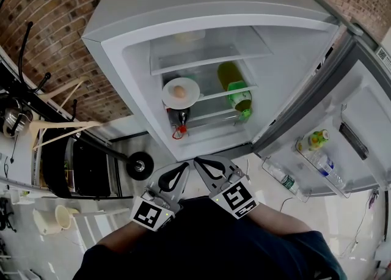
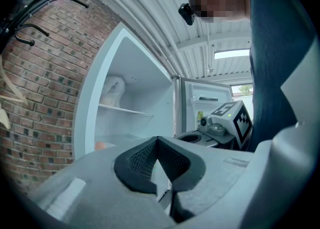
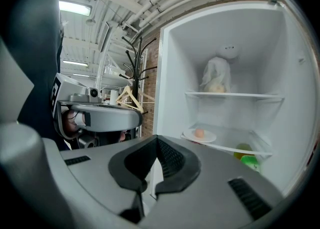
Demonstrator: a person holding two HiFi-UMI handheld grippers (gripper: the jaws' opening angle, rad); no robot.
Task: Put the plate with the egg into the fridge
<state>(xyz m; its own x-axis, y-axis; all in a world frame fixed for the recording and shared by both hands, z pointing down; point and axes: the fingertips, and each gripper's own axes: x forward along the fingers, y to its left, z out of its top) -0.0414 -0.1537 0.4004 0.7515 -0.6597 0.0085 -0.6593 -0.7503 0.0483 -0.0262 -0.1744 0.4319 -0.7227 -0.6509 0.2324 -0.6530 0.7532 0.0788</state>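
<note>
The fridge (image 1: 122,58) stands open in front of me. A white plate (image 1: 181,93) with a brown egg (image 1: 178,91) rests on a glass shelf inside, at the left. The right gripper view shows the same plate (image 3: 199,136) and egg (image 3: 199,133) on that shelf. Both grippers are held low and close to my body, well short of the fridge. My left gripper (image 1: 183,165) is shut and holds nothing. My right gripper (image 1: 198,162) sits beside it, also shut and empty. In their own views, the jaws of the left gripper (image 2: 158,139) and the right gripper (image 3: 157,137) meet at the tips.
Green and yellow bottles (image 1: 235,86) lie on the shelf right of the plate, and a dark bottle (image 1: 181,120) stands below. The door (image 1: 342,126) hangs open at the right with bottles (image 1: 314,140) in its racks. A coat rack with hangers (image 1: 55,123) stands at the left.
</note>
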